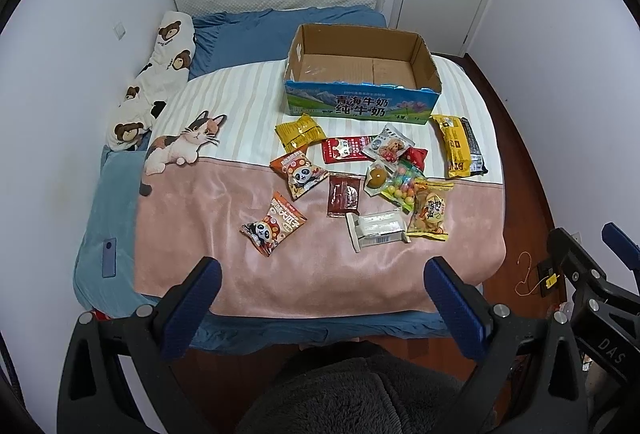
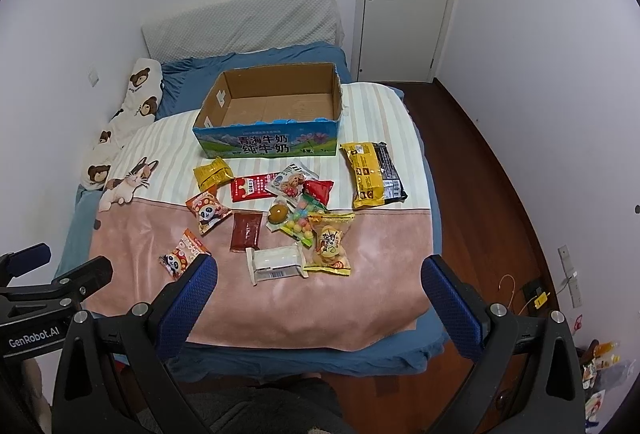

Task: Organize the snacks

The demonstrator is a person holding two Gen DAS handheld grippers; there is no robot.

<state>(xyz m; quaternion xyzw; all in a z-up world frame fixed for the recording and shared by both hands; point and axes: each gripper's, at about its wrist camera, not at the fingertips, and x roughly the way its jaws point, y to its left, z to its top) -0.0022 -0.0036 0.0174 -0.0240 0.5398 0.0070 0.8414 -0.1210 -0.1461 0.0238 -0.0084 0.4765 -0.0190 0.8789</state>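
Both grippers hang above the foot of the bed, with nothing in them. The left gripper (image 1: pixel 322 294) has its fingers wide apart, and the right gripper (image 2: pixel 320 292) also.

The snacks lie scattered on the blanket (image 1: pixel 240 274), ahead of both tools and between them and the box (image 1: pixel 362 99), which stands farther back, empty inside.

The nearest snack is the white pack (image 2: pixel 277 262). It lies just ahead of the right gripper, a little to its left side, so the right arm seems the nearer one. Its long axis runs across the view, left to right, nearly parallel to the front wall of the box.

A panda pack (image 1: pixel 274 224) lies ahead of the left gripper, near its left finger. Its long axis is diagonal, and its far end points toward the box.
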